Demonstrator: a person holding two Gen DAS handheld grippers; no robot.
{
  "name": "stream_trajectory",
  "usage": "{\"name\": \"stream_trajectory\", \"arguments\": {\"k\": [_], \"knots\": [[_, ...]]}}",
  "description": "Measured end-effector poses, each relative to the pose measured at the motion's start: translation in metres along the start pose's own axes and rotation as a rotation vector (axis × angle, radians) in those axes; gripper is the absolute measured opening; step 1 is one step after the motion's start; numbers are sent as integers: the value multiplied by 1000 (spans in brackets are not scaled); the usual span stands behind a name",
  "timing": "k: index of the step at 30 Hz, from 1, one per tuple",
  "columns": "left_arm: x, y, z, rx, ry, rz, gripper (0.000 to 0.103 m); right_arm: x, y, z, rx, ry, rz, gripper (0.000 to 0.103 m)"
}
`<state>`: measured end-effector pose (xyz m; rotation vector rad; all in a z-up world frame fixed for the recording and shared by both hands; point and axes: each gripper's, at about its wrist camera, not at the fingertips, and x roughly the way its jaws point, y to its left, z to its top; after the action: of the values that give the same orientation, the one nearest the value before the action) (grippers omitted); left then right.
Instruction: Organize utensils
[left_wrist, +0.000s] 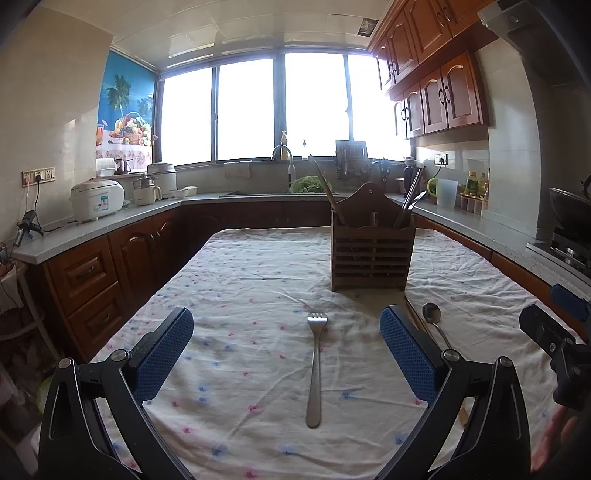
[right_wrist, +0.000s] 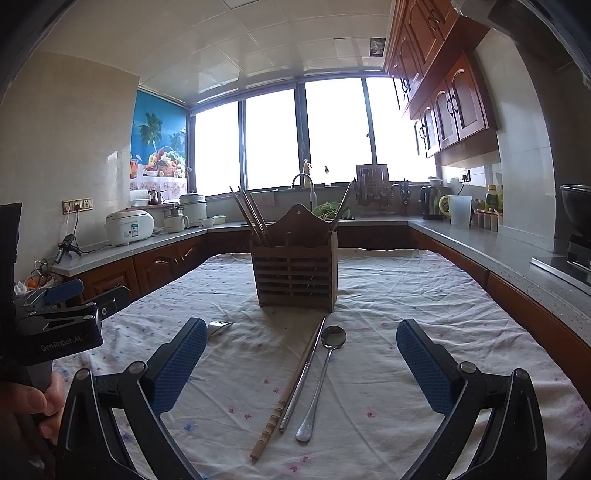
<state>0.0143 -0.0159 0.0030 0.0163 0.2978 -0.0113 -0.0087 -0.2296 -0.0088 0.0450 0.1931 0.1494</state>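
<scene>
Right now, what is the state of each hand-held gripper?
Left hand-held gripper: open, holding nothing, above the fork.
Right hand-held gripper: open, holding nothing.

Fork (left_wrist: 314, 369): we see smooth, shiny metal.
Spoon (right_wrist: 322, 380): glossy metal, we note.
Chopsticks (right_wrist: 291, 384): one wood, one metal.
Holder (right_wrist: 295, 267): we see matt slatted wood.
Cloth (right_wrist: 388, 295): wrinkled matt fabric.
Pads (right_wrist: 179, 363): we see textured blue rubber.
</scene>
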Motion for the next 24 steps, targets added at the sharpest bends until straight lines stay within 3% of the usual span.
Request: {"name": "stream_trajectory", "arguments": {"k": [24], "knots": [[6,-3,0,6,6,-9,103,1,1,6,-3,-7,11,103]]}}
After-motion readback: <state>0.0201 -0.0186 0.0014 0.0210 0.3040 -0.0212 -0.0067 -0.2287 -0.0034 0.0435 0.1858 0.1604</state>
